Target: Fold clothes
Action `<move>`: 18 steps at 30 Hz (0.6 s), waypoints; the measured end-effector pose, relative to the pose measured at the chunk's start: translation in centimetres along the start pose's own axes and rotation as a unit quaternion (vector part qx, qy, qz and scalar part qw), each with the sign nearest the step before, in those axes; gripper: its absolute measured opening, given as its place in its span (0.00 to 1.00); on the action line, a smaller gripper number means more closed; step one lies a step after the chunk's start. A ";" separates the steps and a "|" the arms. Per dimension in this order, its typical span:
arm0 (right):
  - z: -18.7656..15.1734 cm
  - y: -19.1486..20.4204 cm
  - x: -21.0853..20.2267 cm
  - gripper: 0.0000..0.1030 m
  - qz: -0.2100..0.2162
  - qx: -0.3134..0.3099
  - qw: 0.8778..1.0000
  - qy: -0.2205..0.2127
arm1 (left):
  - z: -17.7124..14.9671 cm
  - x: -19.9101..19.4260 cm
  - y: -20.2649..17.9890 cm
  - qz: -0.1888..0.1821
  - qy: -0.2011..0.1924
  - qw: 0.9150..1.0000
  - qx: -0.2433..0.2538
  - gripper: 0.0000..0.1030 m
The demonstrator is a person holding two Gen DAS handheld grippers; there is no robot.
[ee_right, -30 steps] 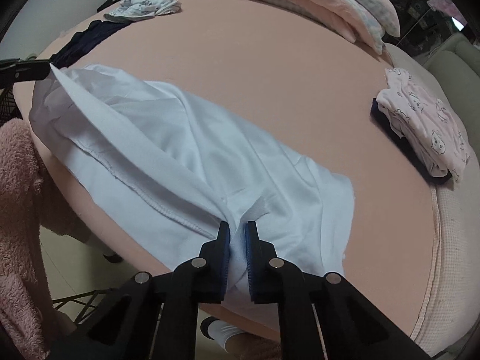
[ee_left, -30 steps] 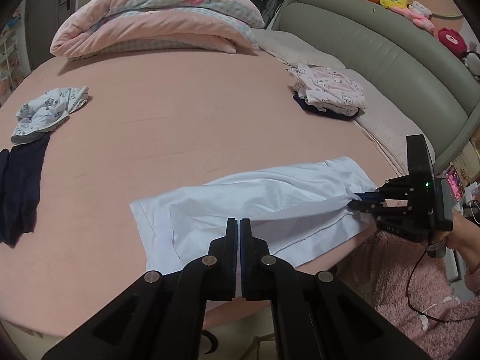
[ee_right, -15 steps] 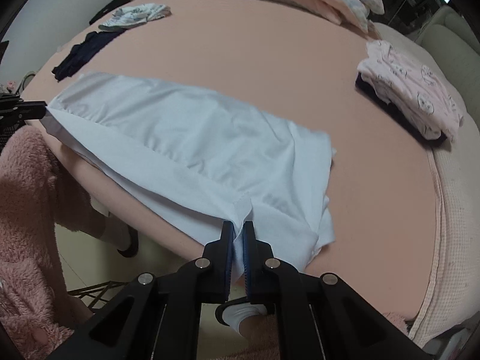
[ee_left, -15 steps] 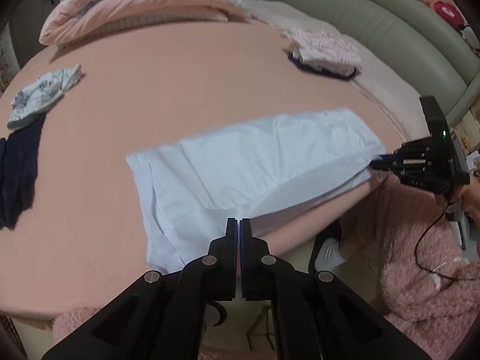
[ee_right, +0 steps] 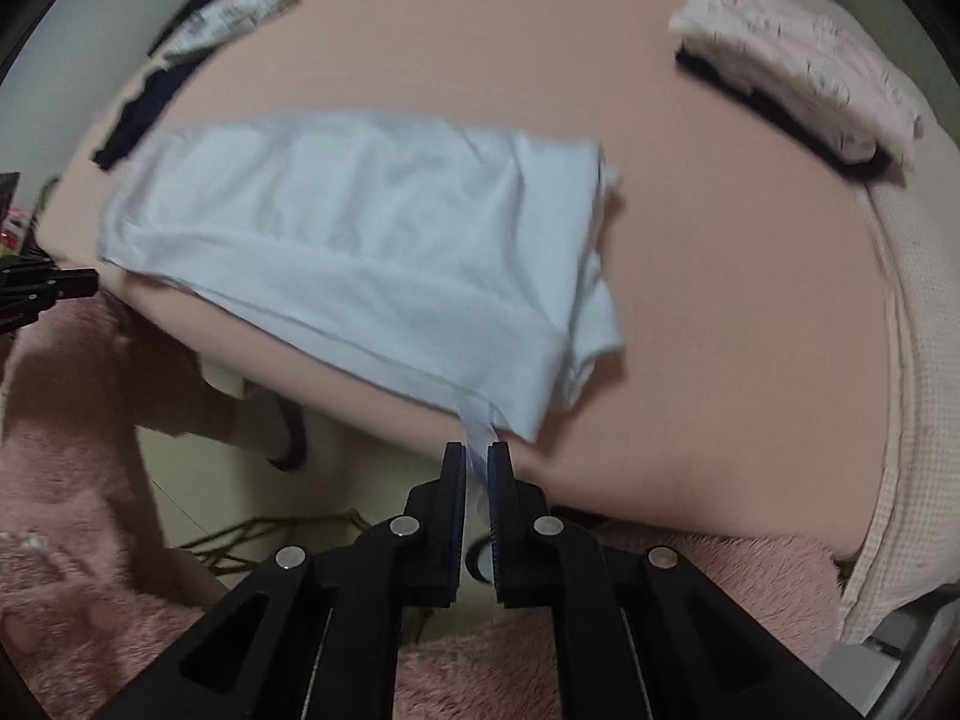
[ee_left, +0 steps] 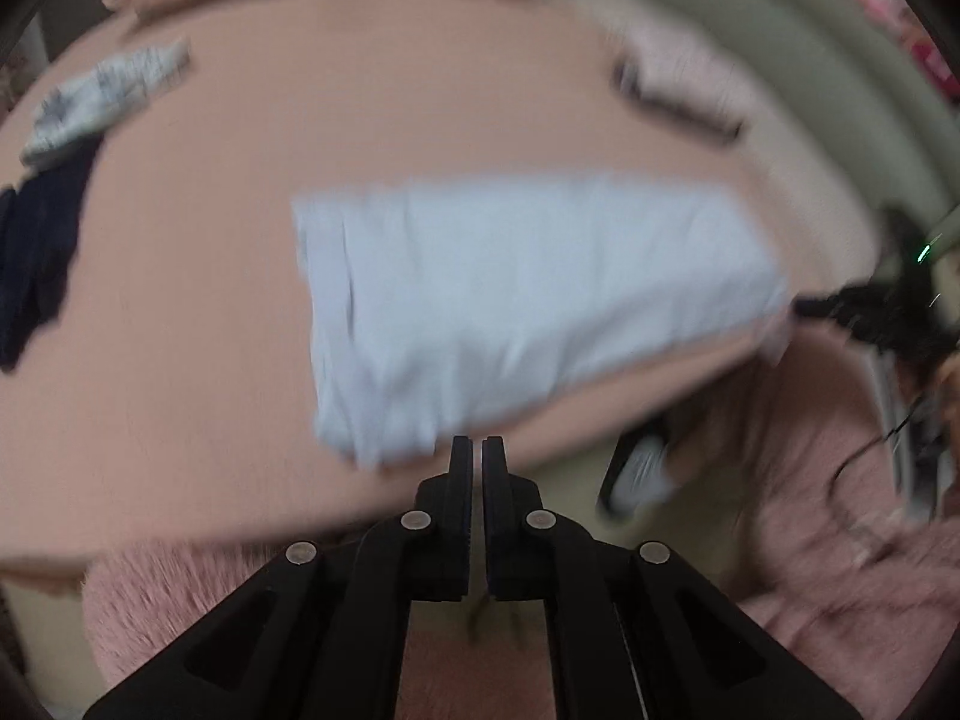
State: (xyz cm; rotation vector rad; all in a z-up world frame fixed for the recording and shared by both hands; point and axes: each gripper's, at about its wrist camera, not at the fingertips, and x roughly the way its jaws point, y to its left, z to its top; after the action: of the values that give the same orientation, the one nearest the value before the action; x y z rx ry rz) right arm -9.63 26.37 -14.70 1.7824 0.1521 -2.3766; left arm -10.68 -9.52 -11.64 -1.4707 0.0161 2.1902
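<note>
the white garment (ee_right: 372,252) is lying as a folded band on the pink bed (ee_right: 720,300), its long edge running along the bed's near rim. the right gripper (ee_right: 477,468) is pinching a thin strip of the garment's corner between nearly closed fingers, with the strip pulled taut off the edge. the left gripper (ee_left: 472,456) is sitting just off the garment's near corner with only a narrow slit between its fingers, and nothing is showing between them.

the risk here is drag: if the right gripper is pulling away while the cloth is caught, it is likely dragging the top layer askew or tugging the folded band off the rim toward the floor.

the right wrist view is showing the layered edges and the trapped strip crisply, plus a folded pink stack (ee_right: 798,54) lying well apart. the left wrist view is heavily blurred, yet it is showing the right gripper at the garment's far end and a dark garment (ee_left: 36,252) lying well apart.
</note>
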 end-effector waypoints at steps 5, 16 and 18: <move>1.6 -0.4 -0.1 0.36 0.015 0.022 1.000 -0.013 | 2.9 3.6 -0.4 0.044 0.006 0.999 -0.002 0.03; -0.3 -2.9 -0.1 0.36 0.012 0.050 0.999 -0.002 | 0.0 4.3 4.7 0.103 0.069 0.991 -0.053 0.03; -0.6 -3.7 -0.8 0.36 0.024 0.060 0.998 0.006 | 0.1 3.4 5.3 0.112 0.066 0.990 -0.060 0.03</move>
State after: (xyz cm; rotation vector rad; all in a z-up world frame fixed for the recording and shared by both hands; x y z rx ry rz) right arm -9.55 30.13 -14.12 1.8288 -0.0321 -2.3882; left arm -13.91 -12.80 -15.97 -1.7541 0.1013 2.2993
